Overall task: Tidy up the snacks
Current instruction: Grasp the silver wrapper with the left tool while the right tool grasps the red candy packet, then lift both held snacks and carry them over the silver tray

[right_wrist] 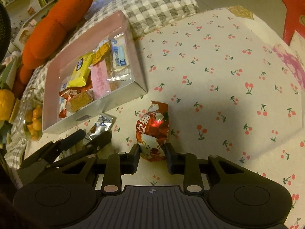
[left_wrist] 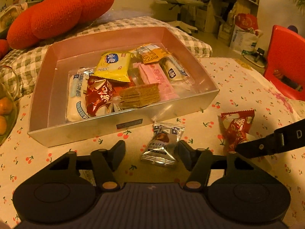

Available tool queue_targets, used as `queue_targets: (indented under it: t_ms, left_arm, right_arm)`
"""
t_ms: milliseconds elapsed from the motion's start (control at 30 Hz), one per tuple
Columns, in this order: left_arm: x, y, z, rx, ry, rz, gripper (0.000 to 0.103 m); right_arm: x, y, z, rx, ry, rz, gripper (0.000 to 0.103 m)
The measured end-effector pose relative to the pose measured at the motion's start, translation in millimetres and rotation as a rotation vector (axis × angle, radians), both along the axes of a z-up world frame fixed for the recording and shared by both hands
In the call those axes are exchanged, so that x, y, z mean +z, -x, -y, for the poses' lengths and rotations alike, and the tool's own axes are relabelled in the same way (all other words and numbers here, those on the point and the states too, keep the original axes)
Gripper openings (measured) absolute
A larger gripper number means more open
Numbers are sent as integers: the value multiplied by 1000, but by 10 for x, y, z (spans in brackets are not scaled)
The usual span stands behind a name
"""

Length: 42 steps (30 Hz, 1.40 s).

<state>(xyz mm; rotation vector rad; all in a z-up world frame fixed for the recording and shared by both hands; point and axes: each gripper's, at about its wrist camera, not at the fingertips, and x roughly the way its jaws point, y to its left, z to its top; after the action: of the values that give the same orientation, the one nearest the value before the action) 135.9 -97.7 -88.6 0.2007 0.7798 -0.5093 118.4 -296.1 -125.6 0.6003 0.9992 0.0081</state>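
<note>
Two snacks are left out on the desk (right_wrist: 219, 61), which is covered in a cream cloth printed with red cherries, and each claw has lined up on one. The left claw (left_wrist: 151, 153) stands wide open over the small silver foil truffle chocolate packet (left_wrist: 162, 145), a finger on either side and neither clearly touching it; the packet lies just in front of the near wall of the shallow pink-lined cardboard box (left_wrist: 122, 125). The right claw (right_wrist: 152, 151) has narrowed around the lower end of the red crinkly wrapped cake (right_wrist: 152, 133), its fingers right against the wrapper's sides, though I cannot tell whether it is truly pinched (the wrapper shows no obvious crumpling there). The box already holds a heap of packets, among them a yellow biscuit bag (left_wrist: 113, 66) and a pink wafer pack (left_wrist: 158, 78).

This looks like the pick-up step. Next, each claw needs to close firmly, lift clear of the box wall and carry its snack over a bare patch of the box floor.
</note>
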Motion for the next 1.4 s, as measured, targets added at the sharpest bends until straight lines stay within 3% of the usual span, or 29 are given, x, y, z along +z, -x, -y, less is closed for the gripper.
queue_targets:
  t_ms: [100,200,400,633,967,1267,1300,1367,1400]
  left_arm:
    - [26,3,-25,11,7,-12,35]
    - [45,6,-56,41,6,-33,33]
    - [83,35,-172,92,33,-93,31]
    - [135,133,-272,119,46,-153,31]
    - [260,281,-405,101,83,-176,31]
    - [273,233,-678,147,160,-245,31]
    - [266,221,-713,156,168,-257,31]
    - [254,198,-791,177,181,-282,31]
    - [250,192,-818,185,187,-293,31]
  right_arm:
    - [-7,11,-5,-1,-3,-1,25]
    - [-1,27,-18,6,2,-1,23]
    - [-7,34,-13,14,-1,5,23]
    - [-25,19,40,-3,-40,27,32]
    - [-3,-35,-170,60,80,84,33]
    - [-46,-53,-46,42,-16,101,34]
    - [-39,-54,-46,42,-19,95,38]
    - [-10,-37,-38,40,-36,68,59]
    - [16,-24,-35,44,-42,50,63]
